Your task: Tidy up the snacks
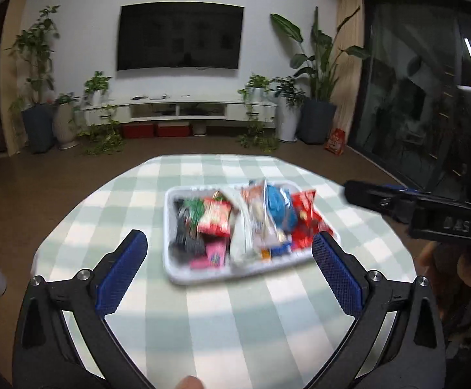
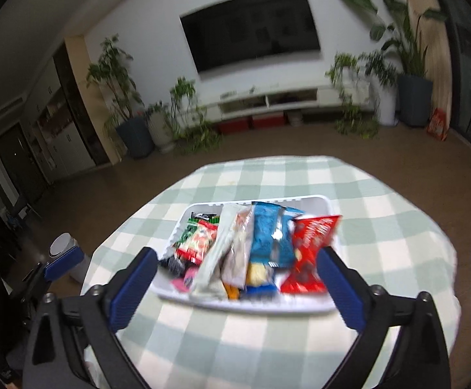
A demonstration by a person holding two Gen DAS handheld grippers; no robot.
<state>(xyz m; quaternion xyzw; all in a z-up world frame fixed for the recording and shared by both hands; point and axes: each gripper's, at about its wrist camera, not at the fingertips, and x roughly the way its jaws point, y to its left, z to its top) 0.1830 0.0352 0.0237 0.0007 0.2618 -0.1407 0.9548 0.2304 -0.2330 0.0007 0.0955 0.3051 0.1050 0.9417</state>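
The snack packets are gathered in a white tray [image 2: 303,306] near the middle of the checked tabletop [image 2: 381,214]. A red packet [image 2: 310,256] lies at the tray's 3 o'clock end, a blue packet [image 2: 268,236] stands just beside it, a pale packet [image 2: 219,253] leans across the middle, and a green-and-red packet [image 2: 198,238] sits toward 9 o'clock over darker and pink items that are too blurred to be named. Nothing is seen loose on the cloth, so the sorting is judged to be largely done; whether a final check or a rearrangement is in hand cannot be told.

The right gripper [image 2: 237,259] is held above the tray's near edge with its fingers [image 2: 135,288] spread wide and nothing between them. The left gripper [image 1: 229,243] is likewise wide open and empty, poised before the tray [image 1: 203,277] at 6 o'clock, with the right tool seen off at 3 o'clock.

If a packet is to be moved, it is best taken by a crimped edge, one at a time. The red packet at the outer end offers the clearest approach. A light closure is advised, since crisps are likely to crush and the film to slip. The overlapped packets should be lifted straight up so that neighbours are not dragged out.
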